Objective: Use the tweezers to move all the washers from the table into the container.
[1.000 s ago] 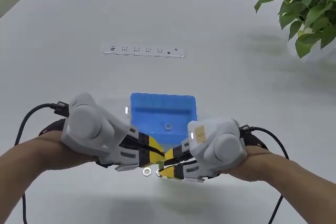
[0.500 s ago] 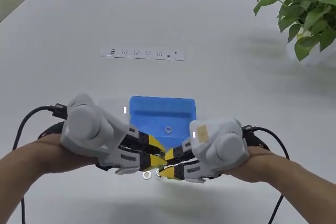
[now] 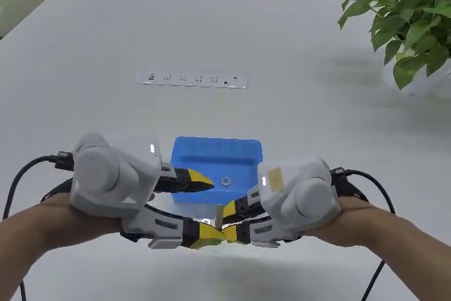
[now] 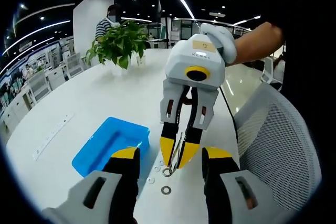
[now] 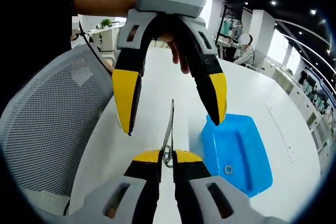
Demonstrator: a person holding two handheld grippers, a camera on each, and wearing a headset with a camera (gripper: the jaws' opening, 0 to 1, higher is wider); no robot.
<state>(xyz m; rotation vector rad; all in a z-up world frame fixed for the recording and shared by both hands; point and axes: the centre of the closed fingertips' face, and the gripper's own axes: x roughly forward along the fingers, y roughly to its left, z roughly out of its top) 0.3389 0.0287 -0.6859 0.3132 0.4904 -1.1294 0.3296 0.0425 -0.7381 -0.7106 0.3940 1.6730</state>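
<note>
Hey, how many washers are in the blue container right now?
1. The washer lies on the floor of the blue container. The left gripper has one of its fingers over a corner, so another could be hidden there.

Rounded pale-grey housings on left gripper [image 3: 203,208] and right gripper [image 3: 229,222], black jaws tipped in yellow, black cables [image 3: 62,158] at the outer ends, tan label [image 3: 272,180] on right housing, small white lights [image 3: 151,149] glowing.

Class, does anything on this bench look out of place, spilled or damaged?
Nothing stands out. The blue plastic container sits level with one metal washer inside; loose washers lie on the white table beside it; the right gripper grips thin metal tweezers.
</note>
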